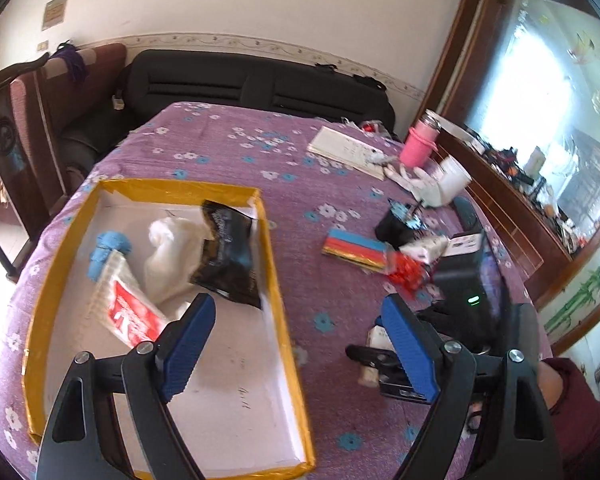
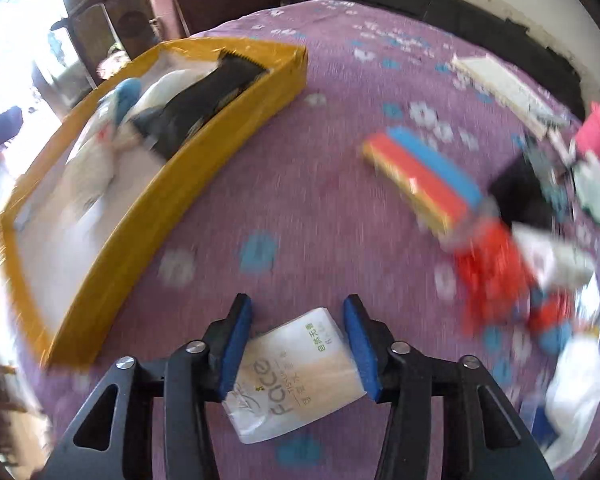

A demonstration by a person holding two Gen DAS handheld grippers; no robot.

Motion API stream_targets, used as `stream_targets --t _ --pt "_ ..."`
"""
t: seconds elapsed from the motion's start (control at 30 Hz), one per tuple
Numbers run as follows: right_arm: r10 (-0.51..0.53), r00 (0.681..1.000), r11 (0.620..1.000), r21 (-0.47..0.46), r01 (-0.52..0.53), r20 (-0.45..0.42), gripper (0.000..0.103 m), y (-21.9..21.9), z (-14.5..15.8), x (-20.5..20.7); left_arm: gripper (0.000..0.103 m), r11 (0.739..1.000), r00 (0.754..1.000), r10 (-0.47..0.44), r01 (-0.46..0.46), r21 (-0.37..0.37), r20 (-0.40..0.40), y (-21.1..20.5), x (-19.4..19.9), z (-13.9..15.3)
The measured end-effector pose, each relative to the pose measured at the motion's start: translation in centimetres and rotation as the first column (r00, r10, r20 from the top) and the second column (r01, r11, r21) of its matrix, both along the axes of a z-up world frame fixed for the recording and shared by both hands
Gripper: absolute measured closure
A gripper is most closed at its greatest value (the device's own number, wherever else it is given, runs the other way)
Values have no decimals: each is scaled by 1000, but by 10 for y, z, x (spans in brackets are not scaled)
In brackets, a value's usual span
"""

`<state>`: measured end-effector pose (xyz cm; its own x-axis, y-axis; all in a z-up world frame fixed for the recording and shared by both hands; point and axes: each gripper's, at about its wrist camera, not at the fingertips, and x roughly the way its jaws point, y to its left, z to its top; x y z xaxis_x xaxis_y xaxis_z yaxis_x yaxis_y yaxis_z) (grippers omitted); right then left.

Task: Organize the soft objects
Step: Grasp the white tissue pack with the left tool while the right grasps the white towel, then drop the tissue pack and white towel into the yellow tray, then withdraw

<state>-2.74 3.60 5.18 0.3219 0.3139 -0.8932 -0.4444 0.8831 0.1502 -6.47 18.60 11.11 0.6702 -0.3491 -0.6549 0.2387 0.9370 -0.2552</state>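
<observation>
A: Tissue pack (image 2: 296, 372), where is it?

B: Low in the right wrist view, lying on the purple flowered tabletop (image 2: 320, 200), tilted, between the blue pads of the right tongs (image 2: 298, 348). Both pads touch its sides, so the right tongs are clenched on the tissue pack.

A: And the left tongs (image 1: 296, 344)?

B: Released, spread wide with nothing between them, hanging over the right edge of the yellow box (image 1: 278, 304) at the left of the left wrist view.

A: What is in the box?

B: A black packet (image 1: 228, 256), a crumpled white bag (image 1: 172, 248), something blue (image 1: 108, 248) and a red and white packet (image 1: 128, 312), all in its upper half.

A: Beyond it?

B: To the right a striped coloured pack (image 1: 354, 250) and a red wrapper (image 1: 406, 270); further up, a pink bottle (image 1: 418, 146).
</observation>
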Motion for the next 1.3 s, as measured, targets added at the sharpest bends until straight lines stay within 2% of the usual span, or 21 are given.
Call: stream_targets --t 0.07,0.13,0.2,0.33,0.43,0.57,0.7,0.83,1.03,1.1,1.13,1.27,1.3 --pt "-72 997 992 109 70 21 42 -36 17 -12 19 999 999 -36 36 19 -2 -17 -4 -4" --pt "-159 983 981 128 147 89 33 -69 31 -23 19 997 997 -73 74 38 -8 -34 -8 -9" --pt "-236 962 967 133 218 138 31 -99 40 -31 19 992 994 -111 112 52 -25 -53 -11 -16" --pt "-344 931 930 181 320 120 31 -151 40 -42 19 982 983 -166 172 79 -81 -87 -8 -41" --pt "-416 902 899 200 389 113 31 -184 37 -46 19 976 975 -174 190 106 -140 -109 -1 -67" --pt "-495 863 858 217 466 102 30 -224 33 -53 19 970 970 -169 196 143 -176 -121 5 -84" --pt "-532 841 834 236 499 101 29 -241 33 -55 19 965 970 -153 188 184 -188 -126 13 -91" --pt "-542 833 827 245 506 111 27 -244 34 -52 18 967 966 -148 186 171 -213 -128 18 -99" --pt "-523 844 839 249 484 118 22 -235 33 -50 17 954 963 -188 226 199 -194 -139 14 -100" --pt "-528 842 837 237 494 112 21 -228 30 -43 39 946 965 -192 230 230 -177 -143 11 -99" --pt "-535 837 834 227 502 113 21 -226 29 -41 58 939 970 -183 221 263 -161 -146 8 -98" --pt "-560 817 825 180 535 138 21 -216 21 -28 59 947 970 -182 216 238 -158 -142 6 -96" --pt "-569 811 820 167 547 139 26 -215 18 -25 59 950 971 -180 213 227 -158 -139 5 -95"
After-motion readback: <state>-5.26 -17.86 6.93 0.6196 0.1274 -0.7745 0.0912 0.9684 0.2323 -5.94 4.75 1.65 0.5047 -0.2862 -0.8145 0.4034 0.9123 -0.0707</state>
